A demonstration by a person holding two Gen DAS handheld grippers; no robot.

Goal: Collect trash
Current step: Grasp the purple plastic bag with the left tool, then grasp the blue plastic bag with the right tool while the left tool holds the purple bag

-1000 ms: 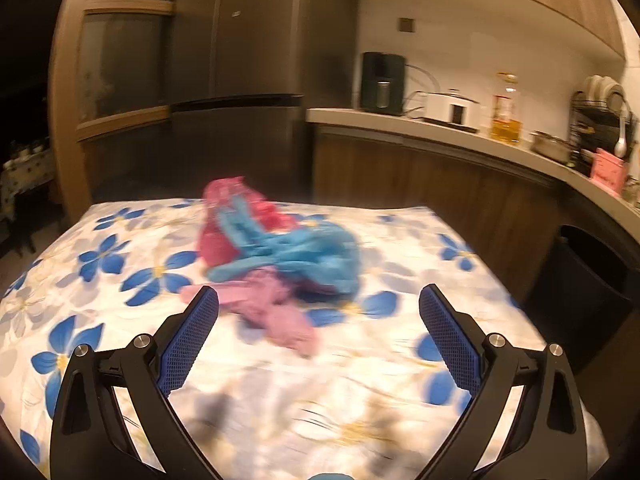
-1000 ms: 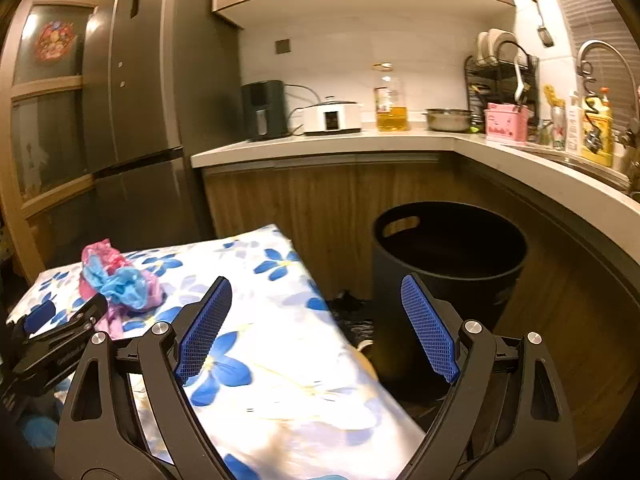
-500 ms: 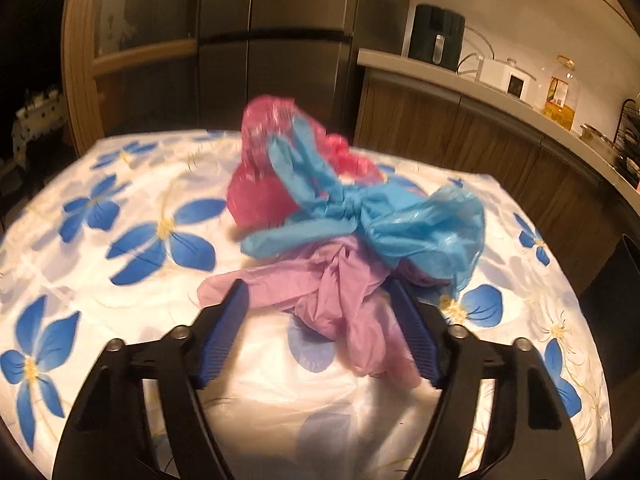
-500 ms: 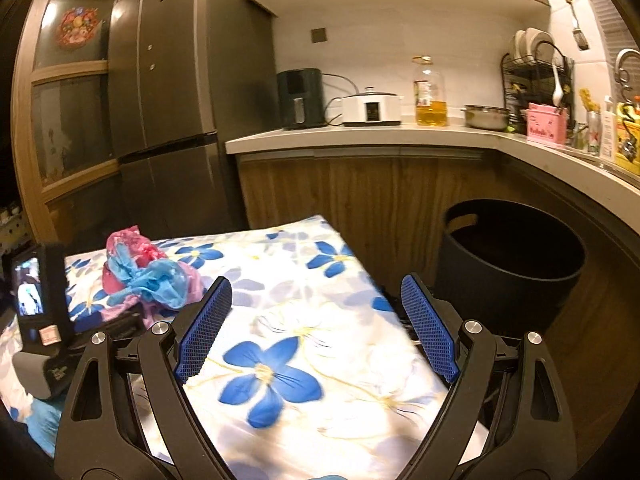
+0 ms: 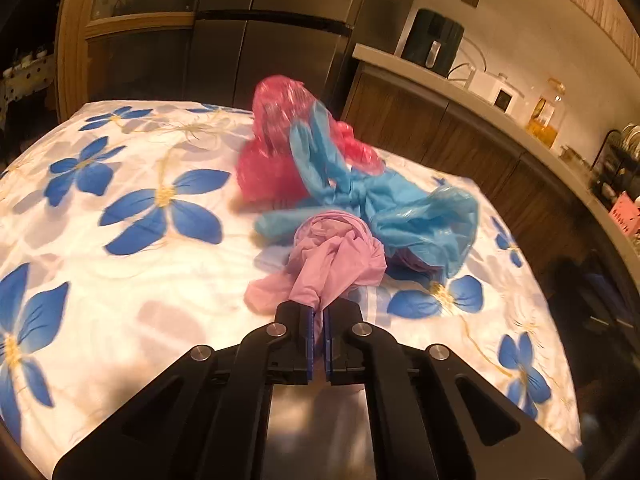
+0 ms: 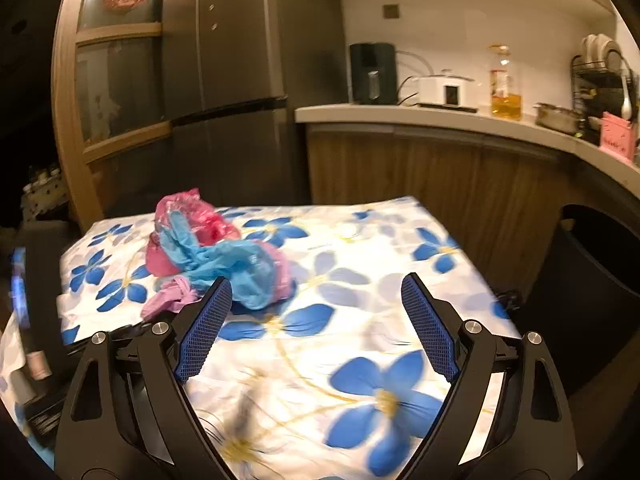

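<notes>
Left wrist view: the left gripper (image 5: pixel 319 322) is clenched on a twisted tail of the purple bag (image 5: pixel 336 260), which is pinched between the blue pads at the very tips. The purple bag lies on the flowered tablecloth (image 5: pixel 120 300), touching the blue bag (image 5: pixel 404 216), which partly overlaps it. The red bag (image 5: pixel 276 148) sits behind, against the blue one. All three are seen bunched in one heap toward the far side of the table. A fridge (image 5: pixel 260 40) and a counter (image 5: pixel 480 108) are seen beyond.

The bags are judged to be thin plastic film: very light, limp, somewhat slippery, and not fragile. A knotted or twisted part is the best place to be held, since loose film may slide out of the pads. Because the bags lie tangled, the blue one may be dragged along when the purple one is lifted.

Right wrist view: the right gripper (image 6: pixel 316 328) is released, its jaws spread wide with nothing between them, above the near part of the cloth. The heap is seen ahead and to the left, with the blue bag (image 6: pixel 240 264) just past the left pad. A black bin (image 6: pixel 600 280) stands beside the table on the right, under the counter; it is judged the likely place for the trash.
</notes>
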